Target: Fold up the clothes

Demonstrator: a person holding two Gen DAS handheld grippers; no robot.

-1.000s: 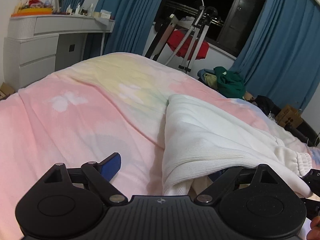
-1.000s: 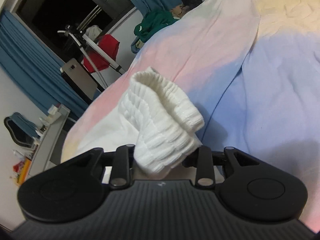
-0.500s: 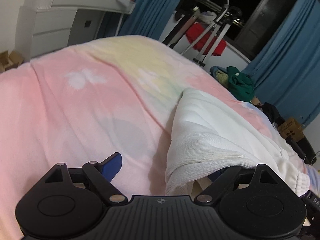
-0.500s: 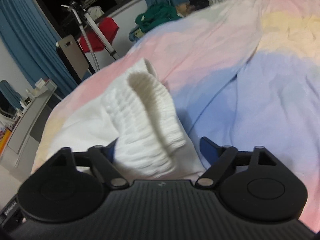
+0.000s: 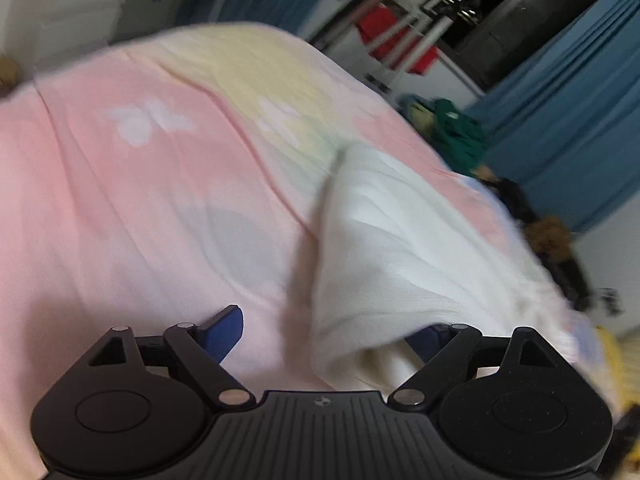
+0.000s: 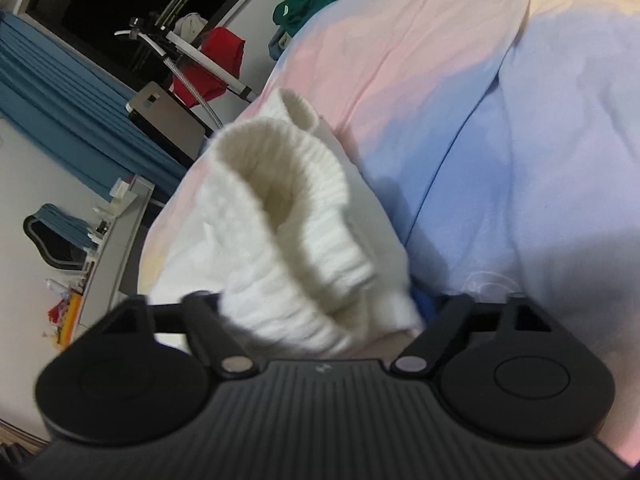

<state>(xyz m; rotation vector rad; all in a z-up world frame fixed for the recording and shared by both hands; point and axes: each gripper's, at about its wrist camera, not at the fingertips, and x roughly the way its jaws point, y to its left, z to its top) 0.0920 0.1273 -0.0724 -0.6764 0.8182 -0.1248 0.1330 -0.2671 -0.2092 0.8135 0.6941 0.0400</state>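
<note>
A white knit garment (image 5: 400, 240) lies on the pastel bed cover (image 5: 120, 200). Its near folded edge drapes over the right finger of my left gripper (image 5: 324, 332). That gripper's jaws stand wide open, and the left blue pad (image 5: 222, 332) is bare above the cover. In the right wrist view the garment's ribbed cuff (image 6: 288, 216) stands bunched between the jaws of my right gripper (image 6: 316, 304). Those jaws are closing around it. The left finger is hidden behind the cuff. A blue pad (image 6: 424, 304) shows just beside the cloth, with no firm squeeze visible.
The bed cover (image 6: 560, 120) spreads pink, yellow and blue to the right. Beyond the bed stand a drying rack with a red garment (image 5: 400, 36), a heap of green clothes (image 5: 456, 132), a white dresser (image 5: 80, 0) and blue curtains (image 5: 580, 120).
My right gripper let go of the cuff, spread wide, then narrowed again around it. The left view swung and rolled and is blurred now; its jaws stayed wide.
</note>
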